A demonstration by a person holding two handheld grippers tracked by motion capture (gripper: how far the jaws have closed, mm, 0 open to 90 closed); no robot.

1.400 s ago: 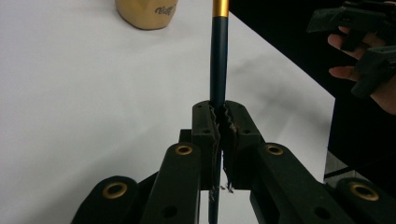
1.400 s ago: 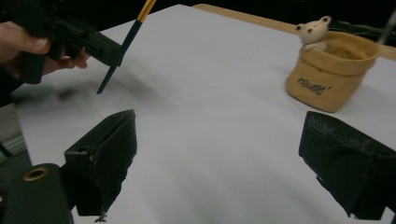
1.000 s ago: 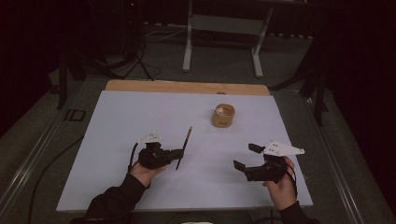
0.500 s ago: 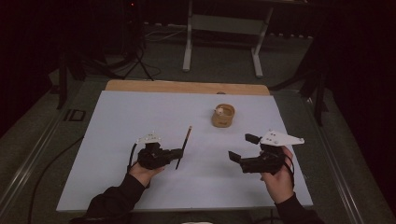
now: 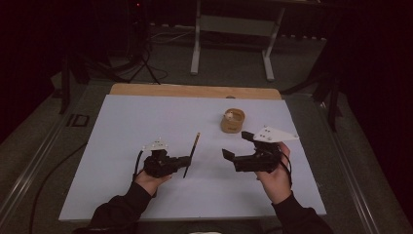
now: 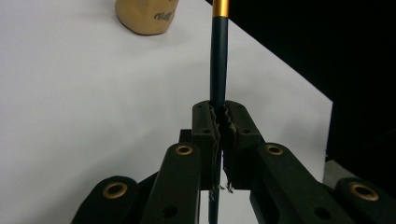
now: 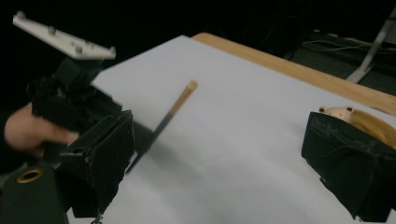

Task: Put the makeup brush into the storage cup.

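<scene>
A thin dark stick with a gold-coloured end (image 5: 193, 148) slants across the white sheet (image 5: 146, 122), and my left gripper (image 5: 186, 161) is shut on its lower part. In the left gripper view the toothed pads (image 6: 205, 122) clamp the stick (image 6: 218, 60), which runs straight up from them. My right gripper (image 5: 238, 145) is held above the sheet to the right of the stick, jaws wide open with nothing between them. In the right gripper view its gripper (image 7: 224, 158) faces the stick (image 7: 173, 112) and the left gripper (image 7: 70, 98).
A small tan round cup (image 5: 233, 120) stands on the sheet just beyond the right gripper, seen too as a tan cup (image 6: 145, 16) and partly behind one jaw as a tan cup (image 7: 364, 122). A wooden board edge (image 5: 195, 90) runs along the far side.
The right gripper has risen and moved left toward the stick, still open. The left gripper and the stick have kept still.
</scene>
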